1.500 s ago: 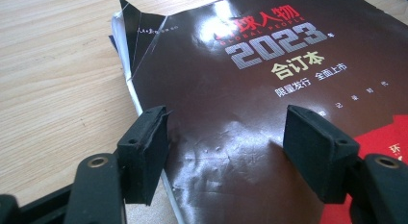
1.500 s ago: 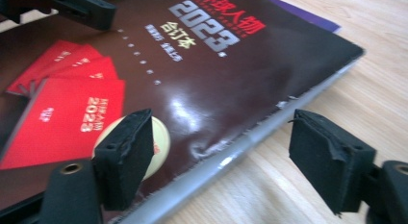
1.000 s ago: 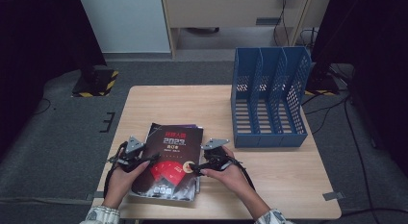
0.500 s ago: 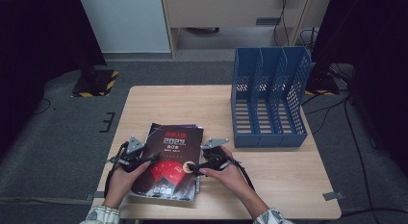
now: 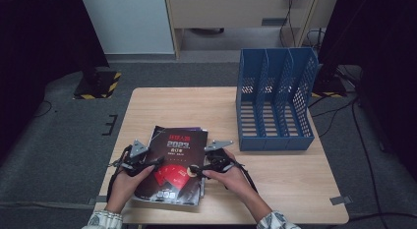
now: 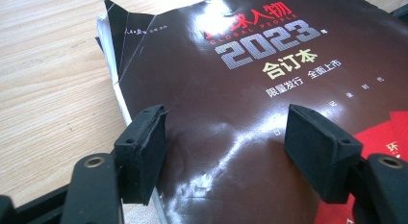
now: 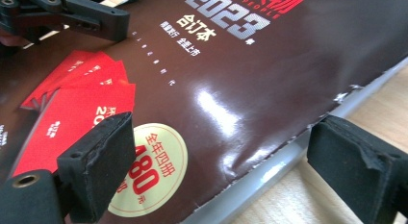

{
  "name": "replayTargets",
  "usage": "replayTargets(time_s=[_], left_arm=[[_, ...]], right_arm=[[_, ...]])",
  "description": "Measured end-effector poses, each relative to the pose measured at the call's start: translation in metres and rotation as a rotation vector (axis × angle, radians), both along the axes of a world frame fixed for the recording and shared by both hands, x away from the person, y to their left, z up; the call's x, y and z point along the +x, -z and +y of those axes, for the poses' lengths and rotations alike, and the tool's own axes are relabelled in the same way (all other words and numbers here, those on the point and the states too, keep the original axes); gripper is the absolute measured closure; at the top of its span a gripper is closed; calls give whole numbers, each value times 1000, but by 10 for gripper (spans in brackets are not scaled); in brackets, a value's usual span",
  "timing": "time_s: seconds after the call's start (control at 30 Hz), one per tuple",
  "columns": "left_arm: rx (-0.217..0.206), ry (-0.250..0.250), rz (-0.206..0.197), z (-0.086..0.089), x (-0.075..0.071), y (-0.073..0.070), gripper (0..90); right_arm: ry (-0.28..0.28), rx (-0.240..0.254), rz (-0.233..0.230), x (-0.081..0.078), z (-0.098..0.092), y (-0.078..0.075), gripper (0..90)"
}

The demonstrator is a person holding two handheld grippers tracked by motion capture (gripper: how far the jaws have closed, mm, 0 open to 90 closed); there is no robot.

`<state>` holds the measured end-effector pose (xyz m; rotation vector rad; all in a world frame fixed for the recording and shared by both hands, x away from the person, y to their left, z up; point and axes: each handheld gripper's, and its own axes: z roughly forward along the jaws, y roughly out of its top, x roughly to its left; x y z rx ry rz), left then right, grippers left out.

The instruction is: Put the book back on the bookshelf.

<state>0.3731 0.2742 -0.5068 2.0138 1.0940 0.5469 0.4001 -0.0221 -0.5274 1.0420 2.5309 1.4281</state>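
Observation:
A dark magazine (image 5: 172, 165) with "2023" and red cards on its cover lies flat at the table's near edge, on top of other thin booklets. My left gripper (image 5: 156, 162) is low over its left edge; in the left gripper view the gripper (image 6: 226, 137) is open, one pad at the worn edge and the other above the cover (image 6: 240, 80). My right gripper (image 5: 196, 171) is at the right edge. In the right gripper view it (image 7: 226, 152) is open astride that edge, one pad over the cover (image 7: 250, 70) and the other over the wood. The left gripper's jaw (image 7: 91, 15) shows across the cover.
A blue three-slot file holder (image 5: 275, 103) stands upright at the back right of the wooden table (image 5: 196, 106). Bare wood lies behind the magazine and to the right of my right hand. Dark floor and cables surround the table.

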Motion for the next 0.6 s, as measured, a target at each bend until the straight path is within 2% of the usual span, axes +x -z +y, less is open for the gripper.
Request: replayTargets(time_s=[0.2, 0.33, 0.5, 0.6], left_arm=[[0, 0, 2, 0, 0, 0, 310], [0, 1, 3, 1, 0, 0, 309], [-1, -1, 4, 1, 0, 0, 307], [-3, -1, 3, 2, 0, 0, 307]], right_arm=[[9, -10, -22, -1, -1, -5, 132], [14, 11, -30, -2, 0, -12, 128], [-5, 45, -29, -3, 3, -22, 129], [-16, 47, -34, -3, 7, -25, 129]])
